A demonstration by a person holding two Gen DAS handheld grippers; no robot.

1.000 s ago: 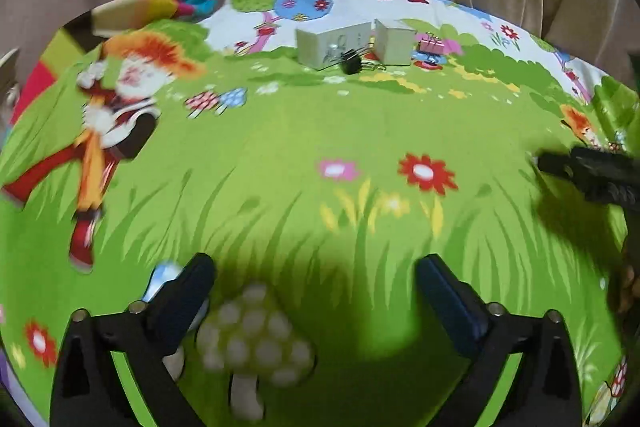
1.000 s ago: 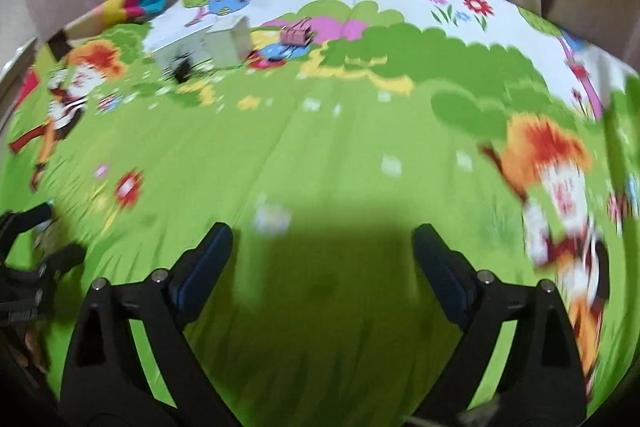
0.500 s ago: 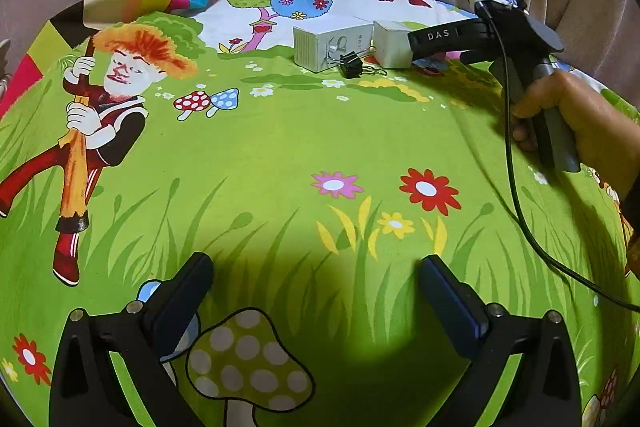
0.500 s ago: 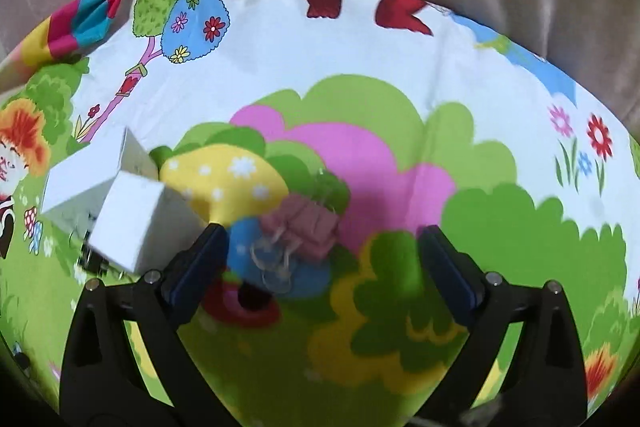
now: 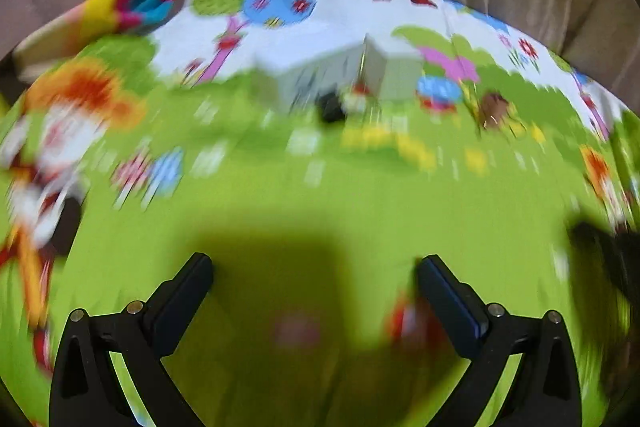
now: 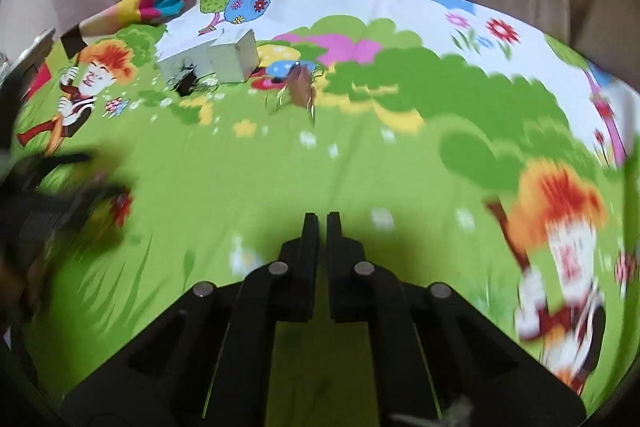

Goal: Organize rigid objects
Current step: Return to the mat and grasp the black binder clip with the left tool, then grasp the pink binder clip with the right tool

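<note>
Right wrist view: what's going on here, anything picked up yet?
Nothing is held. The right tongs have just been closing and are shut with nothing between them, above the cartoon-print cloth. The left tongs are open and empty. Two white boxes, a black clip and a small brown clip sit untouched at the far end of the cloth.

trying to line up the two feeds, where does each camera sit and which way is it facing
Left wrist: on the left hand-held gripper, angled down at the cartoon cloth; its open fingers show, white boxes far ahead.
Right wrist: on the right hand-held gripper, angled down likewise; jaws just closed on nothing, the other gripper blurred at left.
Shared: the boxes, a black clip, a brown clip.
</note>
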